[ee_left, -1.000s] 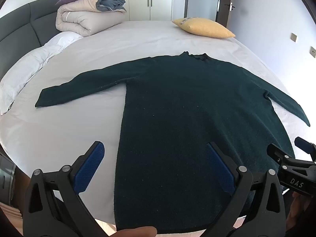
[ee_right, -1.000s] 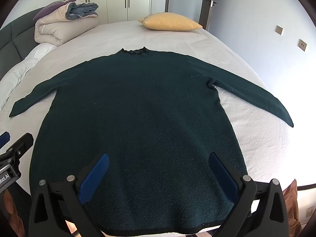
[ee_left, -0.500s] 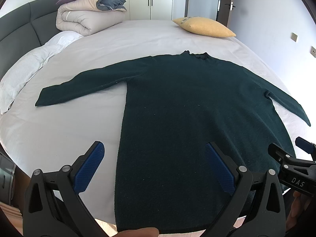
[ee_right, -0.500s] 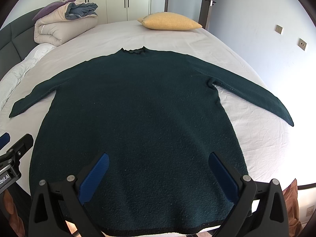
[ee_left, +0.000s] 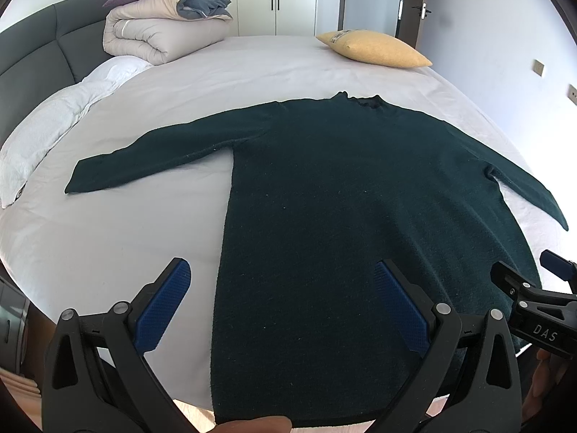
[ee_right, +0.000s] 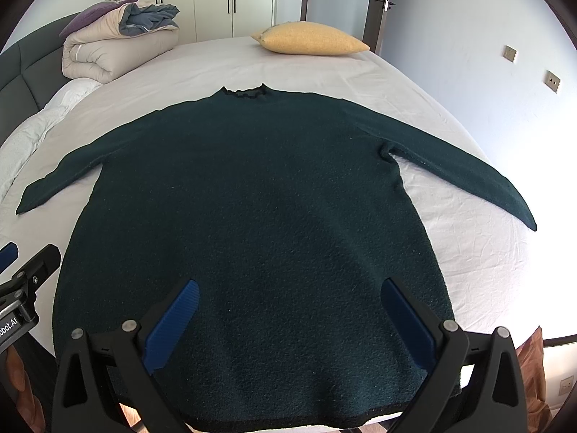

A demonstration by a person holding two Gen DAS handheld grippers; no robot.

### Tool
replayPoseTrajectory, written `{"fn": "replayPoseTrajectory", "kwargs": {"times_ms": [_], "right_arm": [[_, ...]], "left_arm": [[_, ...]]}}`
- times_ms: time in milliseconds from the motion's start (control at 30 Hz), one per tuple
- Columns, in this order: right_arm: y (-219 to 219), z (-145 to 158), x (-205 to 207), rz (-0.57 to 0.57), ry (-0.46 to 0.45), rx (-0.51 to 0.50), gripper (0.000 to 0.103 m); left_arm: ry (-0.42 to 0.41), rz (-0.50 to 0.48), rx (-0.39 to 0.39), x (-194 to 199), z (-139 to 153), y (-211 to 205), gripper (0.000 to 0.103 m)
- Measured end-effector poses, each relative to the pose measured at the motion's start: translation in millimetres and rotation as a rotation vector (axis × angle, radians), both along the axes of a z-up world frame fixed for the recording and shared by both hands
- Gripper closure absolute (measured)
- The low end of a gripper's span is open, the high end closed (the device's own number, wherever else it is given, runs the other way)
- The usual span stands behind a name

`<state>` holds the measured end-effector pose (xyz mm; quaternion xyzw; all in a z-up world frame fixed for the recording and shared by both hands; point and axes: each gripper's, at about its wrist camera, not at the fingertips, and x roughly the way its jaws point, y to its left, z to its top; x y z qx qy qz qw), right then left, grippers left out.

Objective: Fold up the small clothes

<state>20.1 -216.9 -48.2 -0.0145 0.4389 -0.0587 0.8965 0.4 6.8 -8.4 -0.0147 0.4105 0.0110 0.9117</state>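
Note:
A dark green knitted sweater point(ee_left: 353, 195) point(ee_right: 252, 209) lies flat on the bed, both sleeves spread out to the sides, collar at the far end and hem at the near edge. My left gripper point(ee_left: 281, 278) hovers open above the sweater's lower left edge, with nothing between its blue pads. Above the middle of the hem, my right gripper point(ee_right: 288, 296) hangs open and holds nothing. The right gripper's black tip also shows at the right edge of the left wrist view, and the left gripper's tip at the left edge of the right wrist view.
The bed point(ee_left: 108, 238) has a white sheet and a dark padded headboard point(ee_left: 32, 57) on the left. A rolled duvet point(ee_left: 158, 32) and a yellow pillow point(ee_left: 375, 48) lie at the far side. White pillows point(ee_left: 39, 137) line the left. Wardrobes and a door stand behind.

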Motion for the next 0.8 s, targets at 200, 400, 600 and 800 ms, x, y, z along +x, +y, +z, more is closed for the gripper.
{"fn": "replayPoseTrajectory", "kwargs": {"times_ms": [200,400,600,800], "right_arm": [[-0.5,-0.5,0.0,-0.001,0.001,0.000,0.000],[-0.4,-0.7,0.6,-0.002,0.002,-0.001,0.000],[-0.6,-0.9,0.5,-0.002,0.003,-0.001,0.000],[-0.3,-0.9,0.4,-0.002,0.002,-0.001,0.000]], "left_arm": [[0.000,0.000,0.002,-0.3,-0.5,0.0,0.000],[0.002,0.001,0.001,-0.9,-2.8,0.0,0.000],[0.003,0.001,0.001,-1.1,-4.5,0.8,0.000],[0.005,0.002,-0.001,-1.8,-5.9,1.9,0.000]]}}
